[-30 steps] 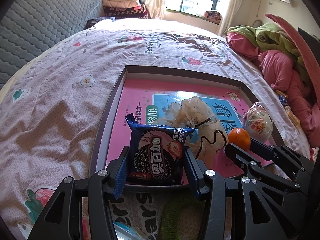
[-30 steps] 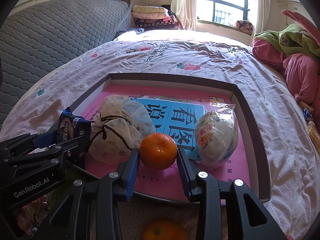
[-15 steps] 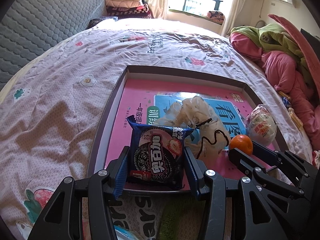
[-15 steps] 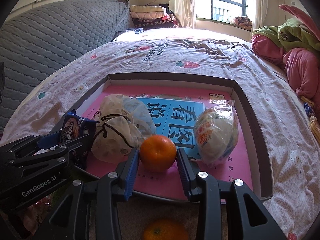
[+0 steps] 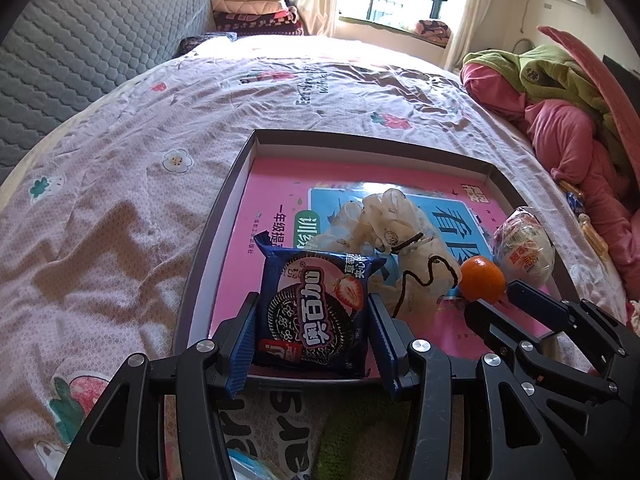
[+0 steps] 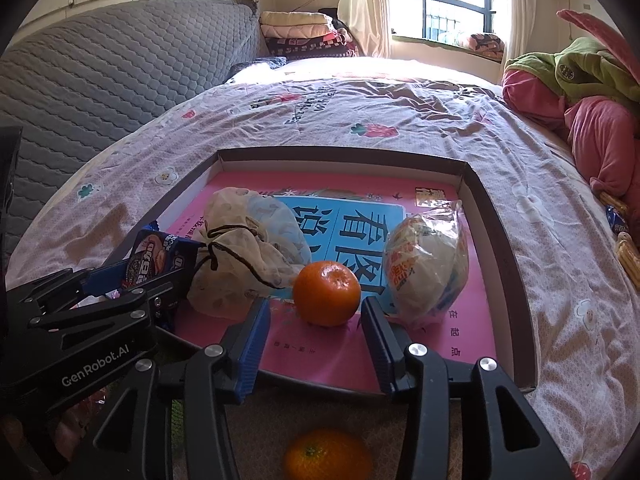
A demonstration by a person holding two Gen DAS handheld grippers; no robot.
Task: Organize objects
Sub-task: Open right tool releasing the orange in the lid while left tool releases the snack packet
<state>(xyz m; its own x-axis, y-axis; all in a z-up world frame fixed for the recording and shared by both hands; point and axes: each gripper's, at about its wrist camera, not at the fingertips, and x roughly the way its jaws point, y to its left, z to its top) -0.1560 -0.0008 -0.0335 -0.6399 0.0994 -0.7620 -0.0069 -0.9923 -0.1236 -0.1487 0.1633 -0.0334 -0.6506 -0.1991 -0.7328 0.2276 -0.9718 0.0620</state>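
Note:
My left gripper (image 5: pixel 312 316) is shut on a blue cookie packet (image 5: pixel 316 312) and holds it over the near edge of the shallow box lid (image 5: pixel 224 208) on the bed. My right gripper (image 6: pixel 316 312) is open; an orange (image 6: pixel 326 294) rests on the lid's pink floor just past its fingertips, free of them. The orange also shows in the left wrist view (image 5: pixel 480 280). A cream drawstring pouch (image 6: pixel 240 248) and a wrapped bun (image 6: pixel 424 268) lie in the lid on either side of the orange.
A second orange (image 6: pixel 326 456) lies on the bed below my right gripper. Pink and green clothes (image 6: pixel 580 92) pile at the right. A grey quilted headboard (image 6: pixel 100 68) stands at the left. Small wrapped items (image 6: pixel 624 240) lie at the bed's right edge.
My right gripper has opened and drawn back a little, leaving the orange on the lid. The left gripper still holds the packet and has shifted slightly.

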